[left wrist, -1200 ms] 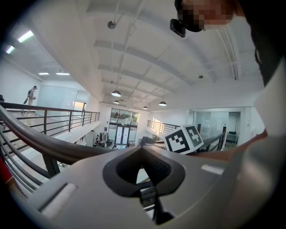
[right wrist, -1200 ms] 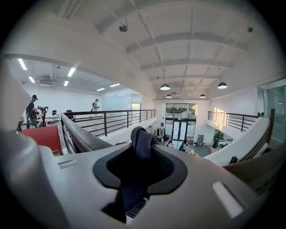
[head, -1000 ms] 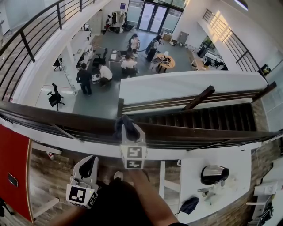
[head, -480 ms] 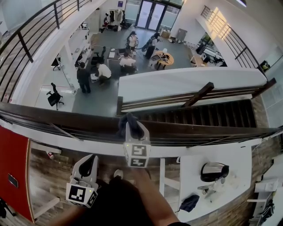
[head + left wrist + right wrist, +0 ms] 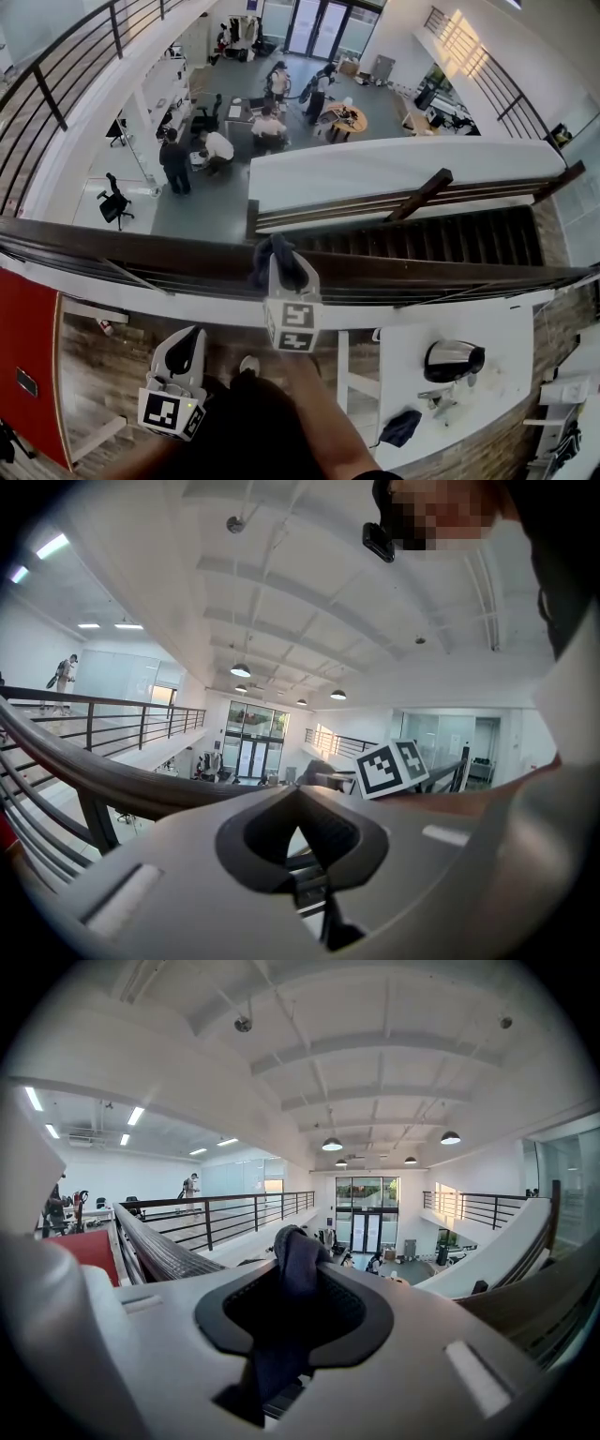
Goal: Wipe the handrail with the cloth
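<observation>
Two tools: the right tool is clenched on the dark cloth. The left tool is shut on nothing and is held low, short of the rail and to the left of the right tool.
Change: over the last second the right tool and its cloth have been carried a little rightwards along the handrail. The left tool has been kept where it was.
Meaning: a wiping stroke is judged to be under way, with only a short stretch covered. The long runs of rail to either side of the right tool are judged still to be wiped.
Cloth: a wad is bunched beyond the jaw tips and laid on the rail top. In the right gripper view a tail is seen hanging back between the jaws.
Surface: a broad, dark, wood-like rail top lies straight across ahead of both tools, with thin bars seen beneath it.
Room: an open mezzanine edge. Far beyond the right tool, a lower floor is seen with people at desks, a round table and glazed doors. A staircase is set beyond it and to its right.
</observation>
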Demonstrator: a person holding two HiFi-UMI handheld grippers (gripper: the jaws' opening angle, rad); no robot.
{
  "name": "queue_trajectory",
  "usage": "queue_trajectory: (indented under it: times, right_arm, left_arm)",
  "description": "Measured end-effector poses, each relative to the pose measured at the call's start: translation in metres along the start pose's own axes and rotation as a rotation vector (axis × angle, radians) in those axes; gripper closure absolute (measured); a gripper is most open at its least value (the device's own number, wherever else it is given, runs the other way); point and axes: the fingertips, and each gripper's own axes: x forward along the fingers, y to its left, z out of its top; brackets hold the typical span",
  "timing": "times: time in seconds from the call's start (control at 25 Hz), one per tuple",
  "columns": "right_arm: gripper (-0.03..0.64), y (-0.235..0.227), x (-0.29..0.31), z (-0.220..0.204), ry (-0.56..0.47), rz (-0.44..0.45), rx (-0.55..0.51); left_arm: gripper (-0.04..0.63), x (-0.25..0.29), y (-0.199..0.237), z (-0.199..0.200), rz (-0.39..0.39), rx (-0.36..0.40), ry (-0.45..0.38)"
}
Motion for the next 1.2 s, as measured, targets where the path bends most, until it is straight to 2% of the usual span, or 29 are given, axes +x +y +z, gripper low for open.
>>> queue_trajectory:
  times: [0.44,0.6,0.72,0.96,1.2]
  right_arm:
    - [0.52,-0.012,-0.002,0.0,-0.017,-0.005,0.038]
    - [0.522,-0.013,-0.006,0.006,-0.042,-0.005,0.099]
    - [0.523,-0.001,-0.011,0.013,-0.086,0.005,0.088]
    - [0.526,0.055,0.0,0.03,-0.14,0.127,0.081]
    - [0.526,0.156,0.009,0.038,-0.178,0.316,0.046]
  left_arm:
    - [0.597,-0.001,-0.004,-0.004,0.008,0.023,0.006]
    - [0.597,-0.008,0.0,-0.01,0.041,-0.029,0.013]
    - [0.597,-0.011,0.007,-0.013,0.058,-0.067,0.015]
    - [0.597,-0.026,0.028,-0.004,0.114,-0.07,-0.029]
    - [0.595,-0.042,0.056,-0.003,0.15,-0.086,-0.022]
